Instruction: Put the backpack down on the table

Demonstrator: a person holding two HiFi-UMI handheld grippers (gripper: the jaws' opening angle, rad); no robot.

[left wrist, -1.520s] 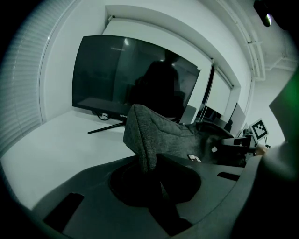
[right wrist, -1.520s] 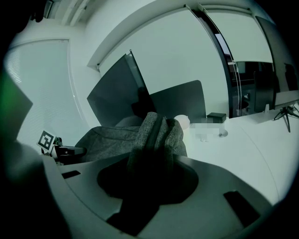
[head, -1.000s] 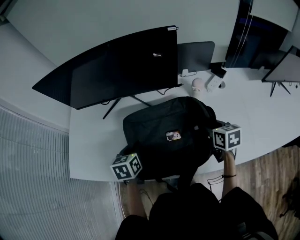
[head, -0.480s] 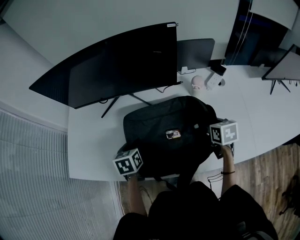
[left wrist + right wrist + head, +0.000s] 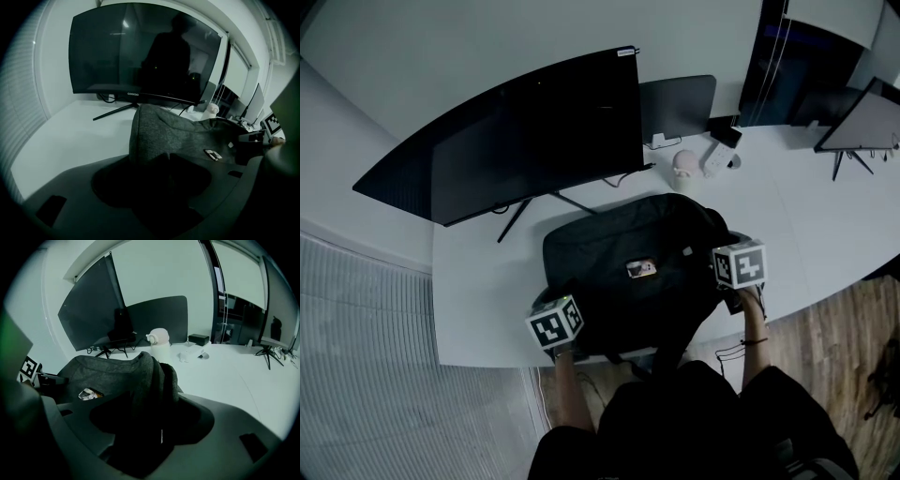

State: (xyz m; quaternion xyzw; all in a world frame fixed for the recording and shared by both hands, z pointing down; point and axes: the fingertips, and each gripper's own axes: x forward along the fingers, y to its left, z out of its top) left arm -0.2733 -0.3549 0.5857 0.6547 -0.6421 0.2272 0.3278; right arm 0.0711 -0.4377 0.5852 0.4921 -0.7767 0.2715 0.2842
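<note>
The black backpack (image 5: 623,258) lies flat on the white table (image 5: 487,281), with a small bright tag (image 5: 641,268) on top. My left gripper (image 5: 557,319) is at its near left corner and my right gripper (image 5: 737,272) at its right side. In the left gripper view the grey fabric of the backpack (image 5: 164,133) runs into the dark gap of the left gripper (image 5: 161,180). A fold of the backpack (image 5: 147,376) likewise lies between the jaws of the right gripper (image 5: 150,427). Both pairs of jaws have just been opening and stand wide, with fabric loose between them.
A large curved monitor (image 5: 516,141) stands behind the backpack, with a dark panel (image 5: 677,105) beside it. A white bottle (image 5: 682,167) and small items (image 5: 719,157) sit at the back right. Another screen on a stand (image 5: 853,122) is far right. Wooden floor (image 5: 834,337) lies beyond the table edge.
The left gripper has edged in toward the backpack's corner. The right gripper keeps its place at the backpack's side. The backpack rests in the same spot.
</note>
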